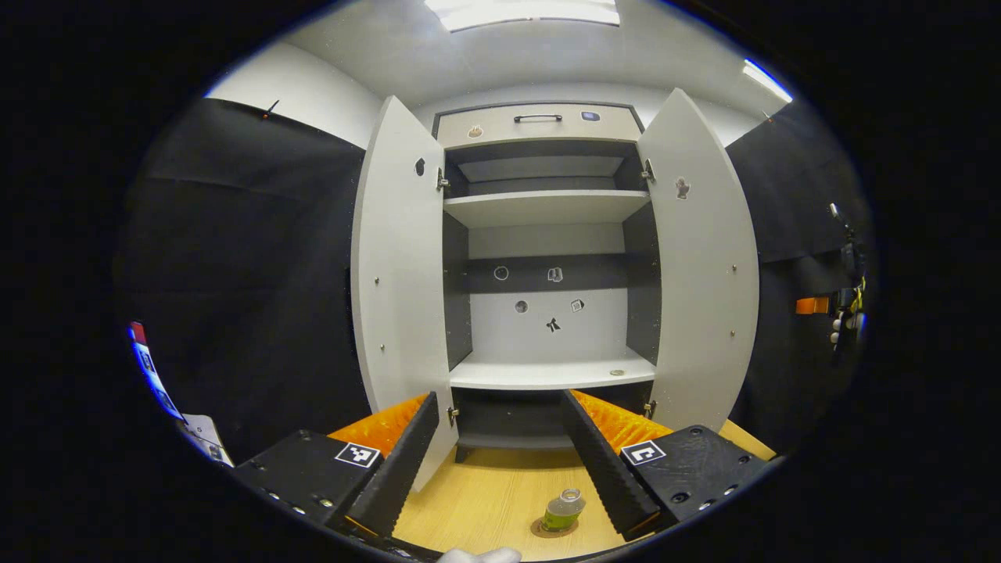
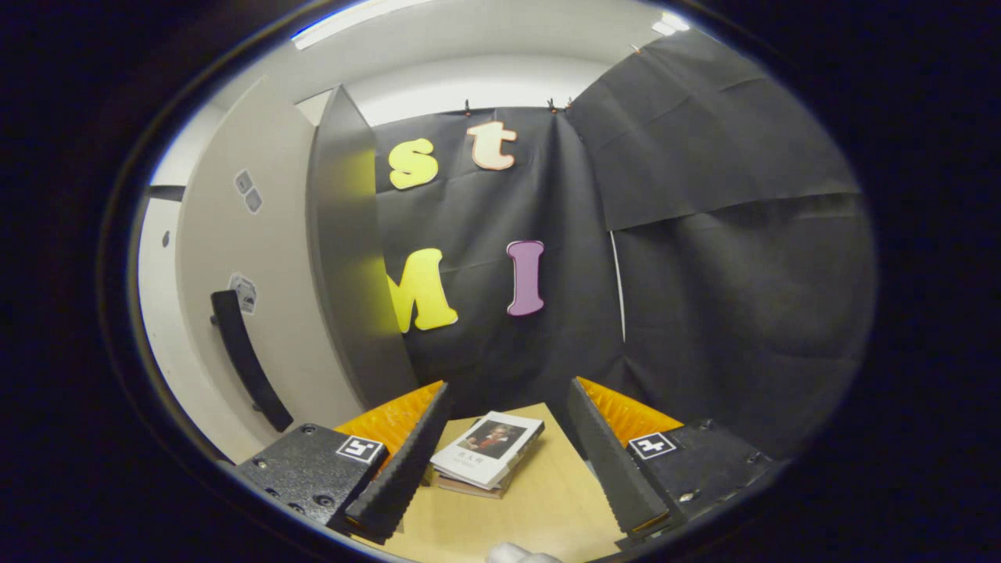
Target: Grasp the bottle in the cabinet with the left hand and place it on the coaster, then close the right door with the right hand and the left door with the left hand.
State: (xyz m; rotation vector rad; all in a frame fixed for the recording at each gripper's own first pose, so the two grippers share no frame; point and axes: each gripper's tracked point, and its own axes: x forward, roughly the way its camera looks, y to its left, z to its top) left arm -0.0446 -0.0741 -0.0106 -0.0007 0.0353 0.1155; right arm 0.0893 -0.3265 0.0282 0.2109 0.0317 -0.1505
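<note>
In the left gripper view a small green bottle point(image 1: 563, 510) with a silver cap stands on a round brown coaster point(image 1: 554, 529) on the wooden tabletop, low between my left gripper's point(image 1: 500, 457) open fingers and apart from them. Behind it the cabinet point(image 1: 547, 234) stands with its left door point(image 1: 399, 297) and right door point(image 1: 704, 274) swung wide; its shelves are bare. In the right gripper view my right gripper point(image 2: 508, 446) is open with nothing held, and the right door's outer face point(image 2: 258, 297) with its black handle point(image 2: 242, 360) rises at the left.
A stack of books point(image 2: 485, 452) lies on the table beyond the right gripper's fingers. A drawer with a dark handle point(image 1: 538, 118) tops the cabinet. Some papers point(image 1: 199, 438) lie at the far left, and gear hangs on the wall at the right point(image 1: 844, 297).
</note>
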